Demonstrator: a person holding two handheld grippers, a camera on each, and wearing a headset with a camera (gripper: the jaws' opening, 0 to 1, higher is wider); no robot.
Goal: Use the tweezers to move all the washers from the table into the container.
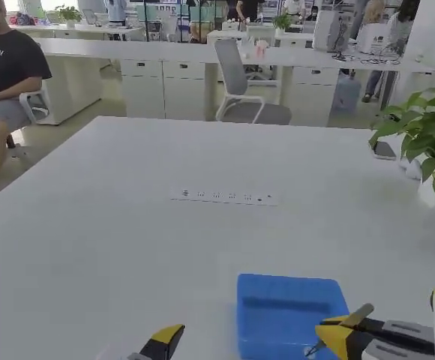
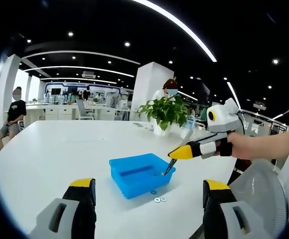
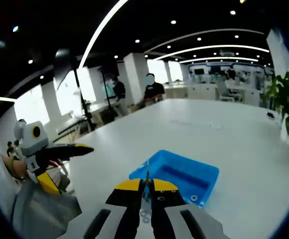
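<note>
1. Left gripper (image 2: pixel 149 186): jaws spread wide apart, held low and level.
2. Right gripper (image 3: pixel 147 188): jaws pressed together on tweezers (image 3: pixel 147 173), tips angled downward.
3. Right hand (image 2: pixel 254 145): wrapped round right gripper's handle, forearm extended.

The blue container (image 2: pixel 134 177) is an open box sitting flat on the white desk (image 2: pixel 60 154). Small silver washers (image 2: pixel 157 200) lie on the desk just beside it. The thin tweezers (image 2: pixel 168 167), pinched in the right tool (image 3: pixel 145 188), tip down at the container's corner.
</note>
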